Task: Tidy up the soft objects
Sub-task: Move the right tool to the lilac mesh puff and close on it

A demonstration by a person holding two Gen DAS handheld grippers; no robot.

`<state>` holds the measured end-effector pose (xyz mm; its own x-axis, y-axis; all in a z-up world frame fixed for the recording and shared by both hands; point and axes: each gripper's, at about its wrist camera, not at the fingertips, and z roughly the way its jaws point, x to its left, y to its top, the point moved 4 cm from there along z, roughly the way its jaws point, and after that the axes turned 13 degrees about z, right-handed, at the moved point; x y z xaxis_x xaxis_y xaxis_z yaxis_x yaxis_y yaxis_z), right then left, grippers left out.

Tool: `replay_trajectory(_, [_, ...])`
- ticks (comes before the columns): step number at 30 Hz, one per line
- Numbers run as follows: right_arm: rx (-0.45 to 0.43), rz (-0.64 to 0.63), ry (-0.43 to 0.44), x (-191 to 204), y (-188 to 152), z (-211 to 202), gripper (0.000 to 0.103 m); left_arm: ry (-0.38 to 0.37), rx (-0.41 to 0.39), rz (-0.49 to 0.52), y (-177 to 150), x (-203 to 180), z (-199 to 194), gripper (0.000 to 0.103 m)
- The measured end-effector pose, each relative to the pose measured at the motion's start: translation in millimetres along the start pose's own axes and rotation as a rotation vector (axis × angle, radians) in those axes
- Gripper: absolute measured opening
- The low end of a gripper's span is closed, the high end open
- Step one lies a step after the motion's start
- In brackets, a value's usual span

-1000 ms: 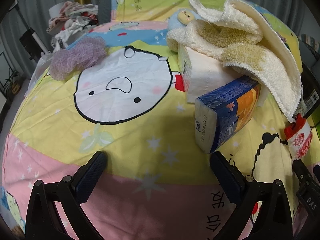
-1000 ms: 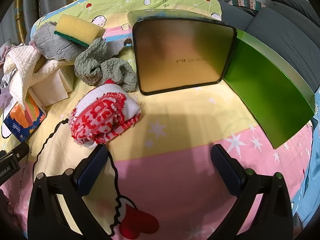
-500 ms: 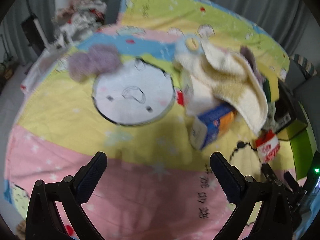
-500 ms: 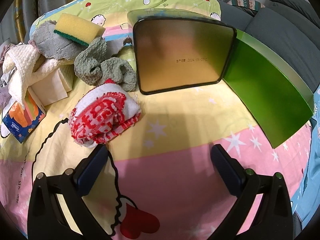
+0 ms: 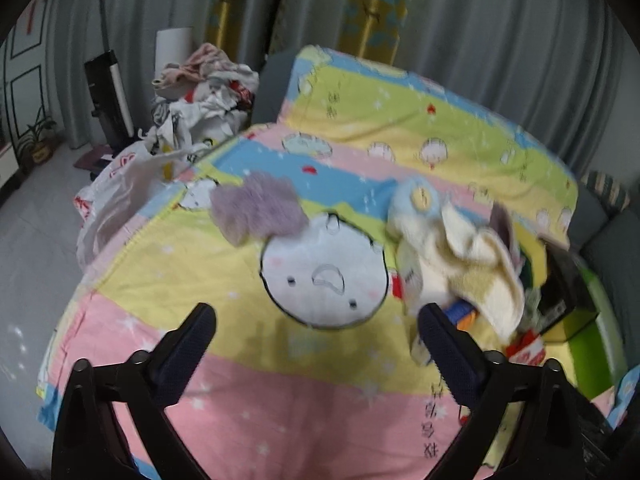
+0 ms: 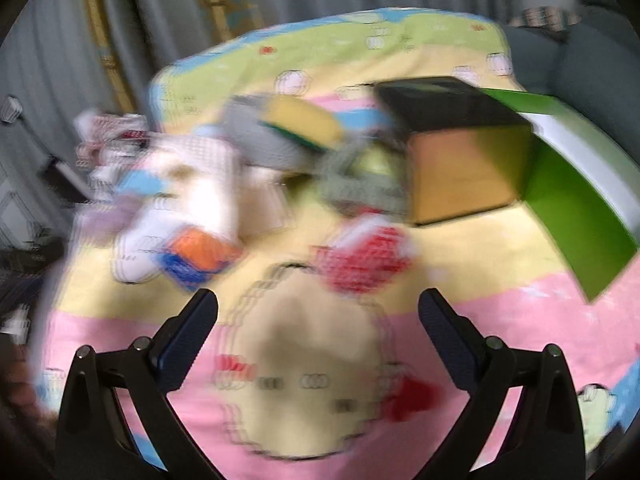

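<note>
Distance decides the next reach: the red-and-white cloth [image 6: 366, 258] lies just ahead of the right gripper [image 6: 318, 320], slightly to its right, beside the open box [image 6: 460, 160]. The left gripper [image 5: 316, 334], its empty jaws having just narrowed slightly, faces bare bedsheet [image 5: 240, 280]. Both grippers gape wide, empty.

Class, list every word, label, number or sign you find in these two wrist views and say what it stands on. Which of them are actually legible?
Nothing can be quoted with confidence; all print is blurred.
Dark characters printed on the pink band of the cartoon bedsheet: blurred, unreadable.
Small dark marks on the sheet's yellow-green band: too small to read.
Print on the blue and orange tissue pack: smeared by motion.
Red pattern on the red and white knitted cloth: not legible.
</note>
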<state>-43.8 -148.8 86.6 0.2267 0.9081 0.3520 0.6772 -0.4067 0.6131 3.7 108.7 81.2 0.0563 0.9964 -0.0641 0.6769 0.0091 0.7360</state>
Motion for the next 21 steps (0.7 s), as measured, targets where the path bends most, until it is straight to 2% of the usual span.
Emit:
replay_trajectory(3, [0.052, -0.027, 0.131, 45, 6, -1, 0.099, 0.051, -0.032, -0.046, 9, 25, -4, 0.095])
replay_trajectory(5, [0.091, -0.053, 0.197, 80, 12, 3, 0.099, 0.075, -0.025, -0.086, 11, 42, -3, 0.087])
replay_trajectory(8, [0.157, -0.081, 0.254, 124, 21, 18, 0.094, 0.055, -0.007, -0.170, 11, 66, 1, 0.085])
replay_trajectory(9, [0.166, -0.101, 0.261, 141, 24, 24, 0.094, 0.041, -0.001, -0.194, 10, 72, 2, 0.085])
replay_trajectory(12, [0.173, -0.165, 0.247, 178, 30, 45, 0.094, 0.012, 0.011, -0.245, 9, 88, 5, 0.074])
replay_trajectory(15, [0.241, -0.169, 0.248, 209, 40, 77, 0.094, 0.027, 0.014, -0.290, 9, 105, 8, 0.072])
replay_trajectory(17, [0.287, -0.182, 0.236, 228, 42, 101, 0.093, 0.054, 0.031, -0.311, 7, 116, 13, 0.065])
replay_trajectory(21, [0.309, -0.249, 0.148, 251, 37, 147, 0.091, 0.052, 0.073, -0.358, 3, 131, 24, 0.065])
